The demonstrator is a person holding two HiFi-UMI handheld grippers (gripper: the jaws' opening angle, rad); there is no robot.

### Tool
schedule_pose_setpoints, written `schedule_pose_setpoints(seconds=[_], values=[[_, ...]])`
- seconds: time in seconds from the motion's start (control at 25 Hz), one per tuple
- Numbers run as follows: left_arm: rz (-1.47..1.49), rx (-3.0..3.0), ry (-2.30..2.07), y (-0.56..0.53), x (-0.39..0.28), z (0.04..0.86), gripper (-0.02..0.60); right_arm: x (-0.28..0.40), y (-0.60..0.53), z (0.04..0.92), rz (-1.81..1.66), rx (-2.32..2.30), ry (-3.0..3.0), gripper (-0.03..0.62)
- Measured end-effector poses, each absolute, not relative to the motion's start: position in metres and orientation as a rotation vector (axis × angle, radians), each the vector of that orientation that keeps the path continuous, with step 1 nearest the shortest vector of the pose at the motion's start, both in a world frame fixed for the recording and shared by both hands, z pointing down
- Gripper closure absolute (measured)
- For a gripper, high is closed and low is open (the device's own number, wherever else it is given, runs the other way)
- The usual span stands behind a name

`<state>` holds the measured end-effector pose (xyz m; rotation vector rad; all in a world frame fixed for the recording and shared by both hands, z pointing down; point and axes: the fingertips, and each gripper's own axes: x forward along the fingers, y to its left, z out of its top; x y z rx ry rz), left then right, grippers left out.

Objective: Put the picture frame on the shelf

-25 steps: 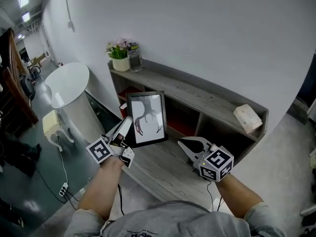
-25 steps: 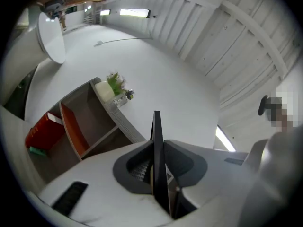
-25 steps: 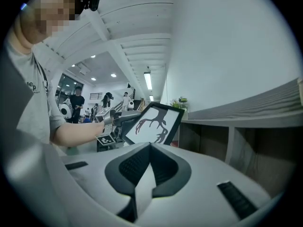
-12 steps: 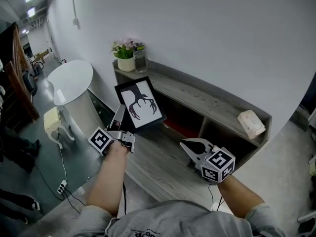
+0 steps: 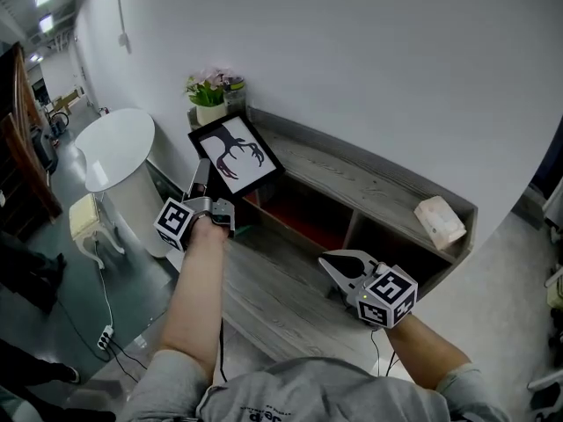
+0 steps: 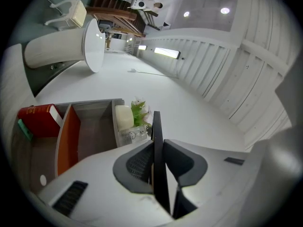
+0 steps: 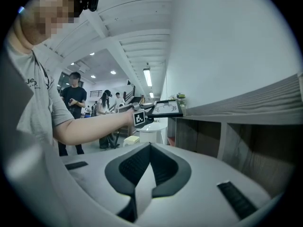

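Observation:
The black picture frame (image 5: 233, 155), holding a dark antler print on white, hangs tilted above the left end of the grey wooden shelf (image 5: 352, 167), near the flower pot. My left gripper (image 5: 201, 181) is shut on the frame's lower edge. In the left gripper view the frame (image 6: 156, 141) runs edge-on between the pads of my left gripper (image 6: 158, 148). My right gripper (image 5: 324, 258) hovers over the low front board with its jaws together and nothing in them. The right gripper view shows my right gripper (image 7: 150, 146) shut, and the frame (image 7: 165, 108) far off by the shelf's top.
A white pot of flowers (image 5: 209, 104) and a glass jar (image 5: 237, 95) stand at the shelf's left end, and a beige block (image 5: 440, 220) lies at its right end. Open cubbies with red inside (image 5: 303, 227) lie below. A round white table (image 5: 114, 148) stands left. People stand in the background (image 7: 75, 98).
My left gripper has carried the frame up and leftward toward the shelf's left end, and the frame has rolled to a slant. The right gripper has stayed put.

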<state>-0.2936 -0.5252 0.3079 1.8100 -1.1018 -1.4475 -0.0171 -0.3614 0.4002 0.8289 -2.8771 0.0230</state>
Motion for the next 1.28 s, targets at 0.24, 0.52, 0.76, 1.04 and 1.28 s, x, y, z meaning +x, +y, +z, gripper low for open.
schedule_pose_setpoints(seconds=[0.24, 0.52, 0.76, 1.04, 1.28], values=[[-1.454, 1.748, -1.172, -0.551, -0.301, 0.314, 0.492, -0.016, -0.364, 0.403, 0.026, 0.837, -2.867, 0.589], [-1.326, 1.756, -1.242, -0.569, -0.279, 0.328, 0.491, -0.017, -0.368, 0.406, 0.026, 0.832, -2.857, 0.589], [-1.216, 1.774, -1.264, -0.573, -0.260, 0.326, 0.471, -0.020, -0.370, 0.410, 0.037, 0.820, -2.850, 0.589], [-1.022, 1.879, -1.328, -0.580, -0.233, 0.327, 0.442, -0.022, -0.370, 0.408, 0.017, 0.814, -2.853, 0.589], [-0.874, 1.977, -1.348, -0.584, -0.217, 0.330, 0.420, -0.021, -0.369, 0.404, 0.010, 0.814, -2.859, 0.589]])
